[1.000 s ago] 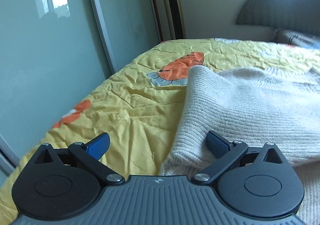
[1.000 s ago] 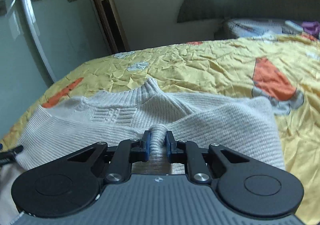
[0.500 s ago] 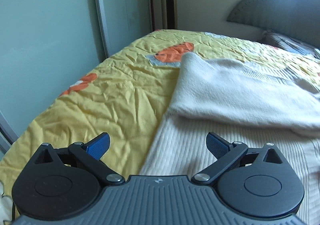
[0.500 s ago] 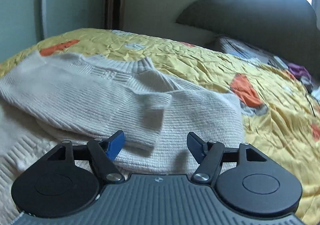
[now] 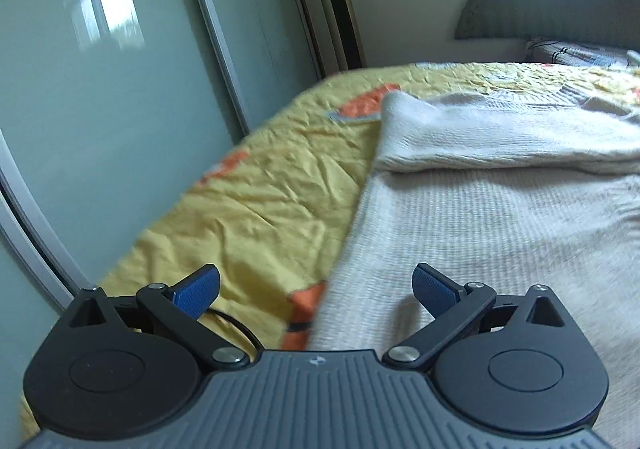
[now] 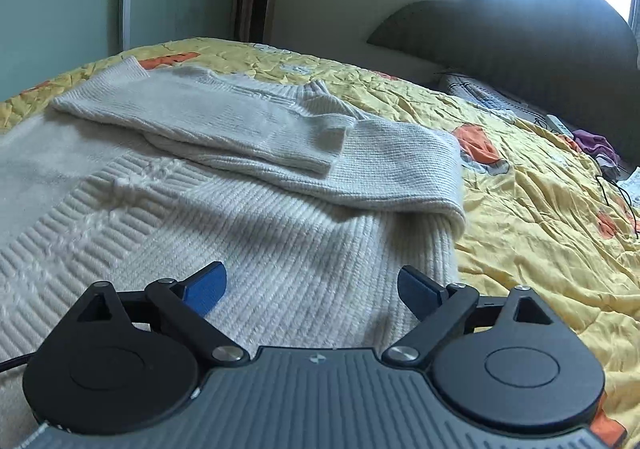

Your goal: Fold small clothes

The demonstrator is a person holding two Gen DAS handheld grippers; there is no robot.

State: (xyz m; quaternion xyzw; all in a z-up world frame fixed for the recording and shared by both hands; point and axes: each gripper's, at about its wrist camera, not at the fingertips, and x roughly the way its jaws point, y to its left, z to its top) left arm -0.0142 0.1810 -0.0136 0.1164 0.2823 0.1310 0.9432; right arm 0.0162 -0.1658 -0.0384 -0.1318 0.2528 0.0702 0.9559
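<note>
Bed (image 6: 540, 217): covered by a creased yellow quilt with orange carrot prints; dark headboard (image 6: 520, 33) at its far end.
Sweater (image 6: 280, 233): cream ribbed knit, lying flat on the quilt, both sleeves folded across the chest, one cuff over the other.
Left claw (image 5: 316, 289): wide open, empty, over the sweater's left edge.
Right claw (image 6: 312, 289): jaws have just been opening, now spread wide, nothing between them, above the sweater's lower body.

cream ribbed sweater (image 6: 280, 233), yellow orange-patterned bedspread (image 6: 540, 217)
</note>
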